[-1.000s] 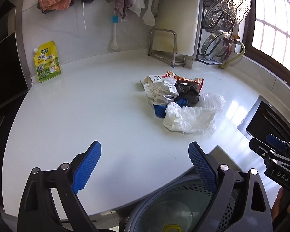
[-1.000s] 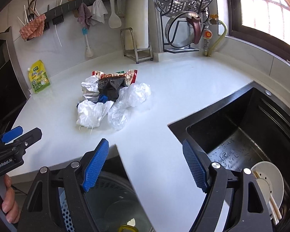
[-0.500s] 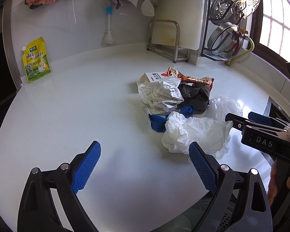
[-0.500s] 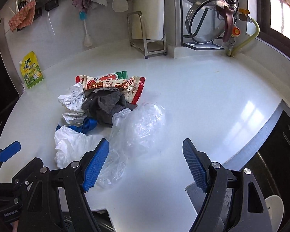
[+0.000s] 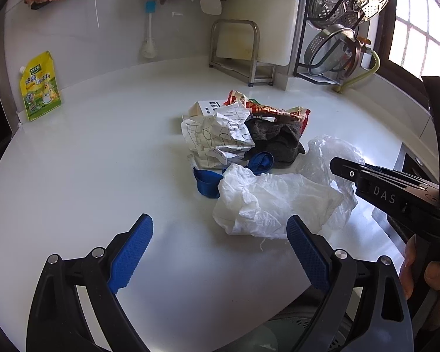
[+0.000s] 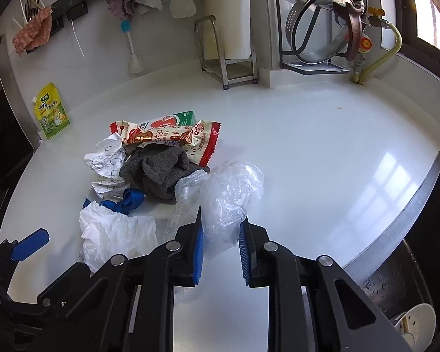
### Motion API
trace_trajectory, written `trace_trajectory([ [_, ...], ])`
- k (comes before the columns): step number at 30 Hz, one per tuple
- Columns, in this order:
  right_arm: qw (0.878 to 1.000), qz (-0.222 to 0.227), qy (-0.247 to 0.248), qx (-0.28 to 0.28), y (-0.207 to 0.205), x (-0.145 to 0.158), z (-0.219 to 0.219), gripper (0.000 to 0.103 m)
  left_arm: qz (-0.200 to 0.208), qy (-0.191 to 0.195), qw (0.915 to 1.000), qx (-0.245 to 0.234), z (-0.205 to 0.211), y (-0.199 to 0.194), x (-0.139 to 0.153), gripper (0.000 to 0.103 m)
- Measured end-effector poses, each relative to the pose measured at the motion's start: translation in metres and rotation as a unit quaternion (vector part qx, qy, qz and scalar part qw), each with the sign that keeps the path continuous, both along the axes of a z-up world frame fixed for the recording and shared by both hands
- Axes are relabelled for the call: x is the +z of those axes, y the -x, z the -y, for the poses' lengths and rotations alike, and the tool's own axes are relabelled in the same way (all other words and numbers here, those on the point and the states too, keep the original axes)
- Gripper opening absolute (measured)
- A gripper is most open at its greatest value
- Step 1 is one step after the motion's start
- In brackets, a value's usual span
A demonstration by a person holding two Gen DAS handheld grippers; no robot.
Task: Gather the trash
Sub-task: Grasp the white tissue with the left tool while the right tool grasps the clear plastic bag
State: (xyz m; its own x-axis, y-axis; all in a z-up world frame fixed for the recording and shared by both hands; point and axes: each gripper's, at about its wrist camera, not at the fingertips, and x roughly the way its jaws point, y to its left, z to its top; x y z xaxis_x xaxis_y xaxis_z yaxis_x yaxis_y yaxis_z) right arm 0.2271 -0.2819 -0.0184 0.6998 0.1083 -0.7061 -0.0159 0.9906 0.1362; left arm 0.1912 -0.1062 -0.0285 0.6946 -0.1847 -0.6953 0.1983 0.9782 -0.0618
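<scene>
A trash pile lies mid-counter: a clear plastic bag [image 6: 231, 187], white crumpled tissue [image 5: 267, 199], a grey cloth [image 6: 161, 173], a red snack wrapper [image 6: 173, 138], scribbled crumpled paper [image 5: 217, 135], a blue strap [image 5: 208, 182] and a small carton [image 5: 205, 108]. My right gripper [image 6: 220, 234] is closing its jaws, and the near end of the clear bag is pinched between the blue pads. My left gripper [image 5: 220, 223] stands open just short of the tissue, nothing between its fingers.
A dark sink [image 6: 425, 234] with a white bowl [image 6: 416, 322] sits at the right. A bin [image 5: 293, 331] stands below the counter's front edge. A yellow pouch [image 5: 41, 88] leans on the back wall, with a cutting-board rack [image 5: 249, 29] and steamer rack [image 5: 346, 29] behind.
Both grippers moved forward from over the bin to the pile. The right jaws, wide apart half a second ago, have closed around the clear bag. The left stays open.
</scene>
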Motion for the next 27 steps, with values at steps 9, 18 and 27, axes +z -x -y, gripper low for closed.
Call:
trace_trajectory([
  [9, 0.997, 0.031, -0.038, -0.065, 0.015, 0.008, 0.048, 0.019, 0.002, -0.027, 0.9996, 0.002, 0.031, -0.004, 0.0, 0.091],
  [18, 0.99, 0.047, -0.087, -0.098, 0.021, 0.012, 0.086, 0.019, -0.029, -0.057, 0.9975, 0.028, 0.05, -0.022, -0.018, 0.081],
  [27, 0.985, 0.048, -0.121, -0.111, 0.018, 0.009, 0.101, 0.019, -0.016, -0.069, 0.997, 0.031, 0.059, -0.014, -0.017, 0.028],
])
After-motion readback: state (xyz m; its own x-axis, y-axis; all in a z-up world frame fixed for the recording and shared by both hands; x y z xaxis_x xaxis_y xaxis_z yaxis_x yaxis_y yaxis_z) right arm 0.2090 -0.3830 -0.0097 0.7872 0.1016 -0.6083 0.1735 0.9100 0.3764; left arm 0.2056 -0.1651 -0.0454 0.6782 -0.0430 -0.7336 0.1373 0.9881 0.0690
